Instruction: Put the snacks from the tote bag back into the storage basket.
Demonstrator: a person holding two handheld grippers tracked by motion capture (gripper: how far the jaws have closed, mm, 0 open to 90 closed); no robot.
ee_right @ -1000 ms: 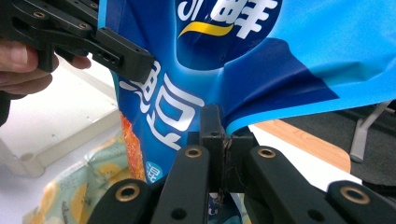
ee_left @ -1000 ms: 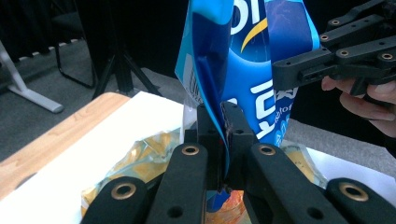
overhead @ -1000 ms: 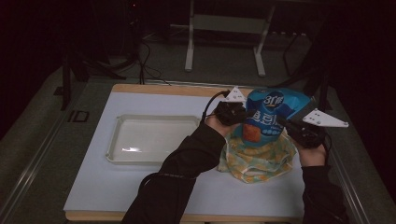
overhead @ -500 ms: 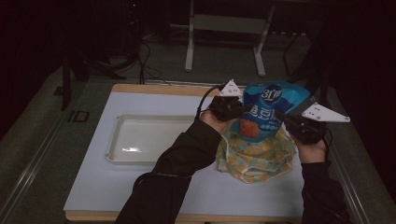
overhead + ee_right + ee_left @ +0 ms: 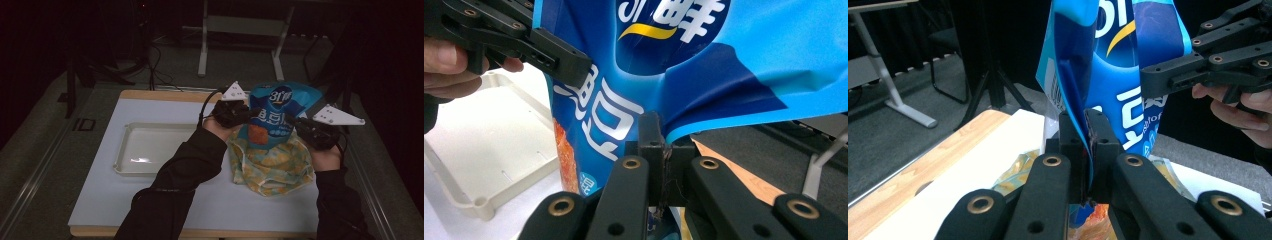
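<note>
We hold a glossy blue snack bag with white lettering and an orange patch upright above the right half of the table, its lower end just over a crumpled yellow-and-green patterned cloth bag. Our left gripper pinches the snack bag's left edge; in the left gripper view its jaws are pressed together on the blue film. Our right gripper clamps the opposite edge, its jaws likewise closed on the film in the right gripper view. The cloth bag lies on the white table top. To its left, apart from it, sits a shallow white plastic tray.
</note>
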